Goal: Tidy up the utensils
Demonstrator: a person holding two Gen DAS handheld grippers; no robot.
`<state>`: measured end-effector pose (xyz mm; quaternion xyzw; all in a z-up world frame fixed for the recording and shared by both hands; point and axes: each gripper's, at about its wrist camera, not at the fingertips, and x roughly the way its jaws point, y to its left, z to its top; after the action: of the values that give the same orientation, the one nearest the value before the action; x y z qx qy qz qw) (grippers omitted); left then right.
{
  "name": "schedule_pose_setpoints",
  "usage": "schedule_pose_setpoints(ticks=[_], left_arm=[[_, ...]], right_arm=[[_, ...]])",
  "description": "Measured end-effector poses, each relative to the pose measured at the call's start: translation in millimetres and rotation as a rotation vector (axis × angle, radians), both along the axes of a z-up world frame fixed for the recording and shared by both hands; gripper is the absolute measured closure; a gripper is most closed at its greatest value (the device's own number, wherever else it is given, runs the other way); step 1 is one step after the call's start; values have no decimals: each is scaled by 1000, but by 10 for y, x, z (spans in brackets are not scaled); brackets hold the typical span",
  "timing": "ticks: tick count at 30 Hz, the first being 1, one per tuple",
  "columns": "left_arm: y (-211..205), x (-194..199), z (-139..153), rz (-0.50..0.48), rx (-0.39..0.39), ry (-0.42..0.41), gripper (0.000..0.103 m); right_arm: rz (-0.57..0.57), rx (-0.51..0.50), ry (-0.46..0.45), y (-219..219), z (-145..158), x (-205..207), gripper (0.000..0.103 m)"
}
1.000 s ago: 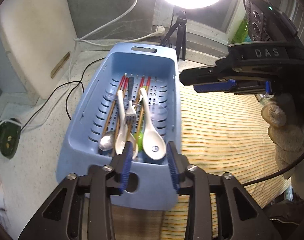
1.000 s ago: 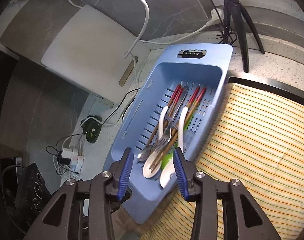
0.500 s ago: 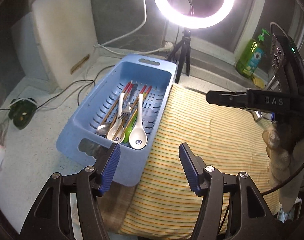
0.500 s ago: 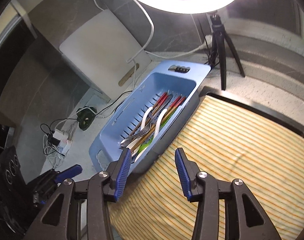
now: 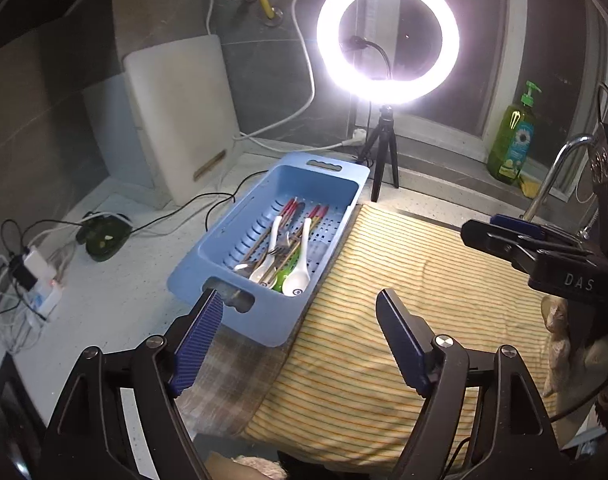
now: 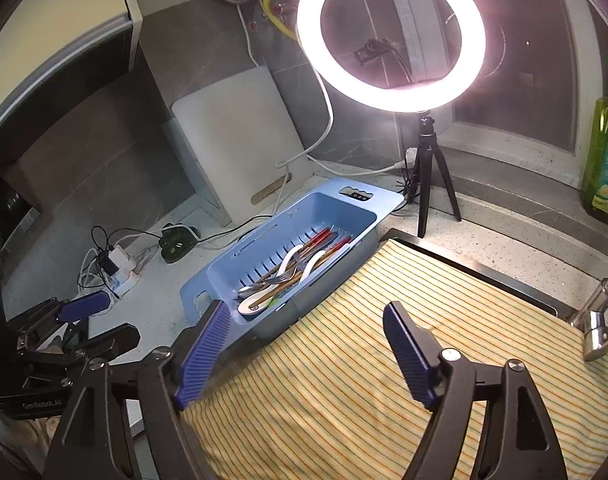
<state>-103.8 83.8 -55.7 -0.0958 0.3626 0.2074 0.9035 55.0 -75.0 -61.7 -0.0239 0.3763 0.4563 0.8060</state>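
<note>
Blue basket (image 5: 264, 248) sits mid-frame, cutlery (image 5: 282, 248) inside; left gripper (image 5: 298, 340) and right gripper (image 6: 304, 354) hover, fingers spread wide, empty.

A blue tray (image 5: 240, 240) of spoons (image 5: 298, 258), a fork (image 5: 280, 246) and chopsticks (image 5: 288, 210) sits beside a striped cloth (image 5: 424, 272). Nearer than the tray, the left gripper (image 5: 300, 340) hangs with jaws wide, empty.

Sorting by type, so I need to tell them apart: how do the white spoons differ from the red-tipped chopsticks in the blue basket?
The white spoons are glossy, with curved handles and wide bowls; the red-tipped chopsticks are thin, straight, brown sticks. The spoons' bowls sit at the basket's near end, while the chopsticks' red tips point to its far end. The spoons lie on top, the chopsticks partly beneath. Both lie lengthwise in the blue basket.
</note>
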Motion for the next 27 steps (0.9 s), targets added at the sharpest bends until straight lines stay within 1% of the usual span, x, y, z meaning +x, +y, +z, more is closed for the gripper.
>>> schedule_pose_setpoints(ticks=[3,7,12,19,21,27], left_arm=[[-43,-67,33,15,-10,-9,24],[-108,-114,58,20,-6,-15,24],[-148,-148,89,23,-4,-19,24],[-201,-174,137,26,3,-27,24],[-211,-187,149,29,3,-30,24],[-241,-213,171,34,7,-31,24]], right_arm=[[-32,-9,-5,-101,43,-27,19],[-63,-32,-21,-204,53,-81,19],[-59,-69,-96,-247,92,-190,19],[-39,-53,-135,-260,193,-279,19],[-34,-48,-136,-259,206,-283,19],[-42,-36,-103,-302,187,-263,19]])
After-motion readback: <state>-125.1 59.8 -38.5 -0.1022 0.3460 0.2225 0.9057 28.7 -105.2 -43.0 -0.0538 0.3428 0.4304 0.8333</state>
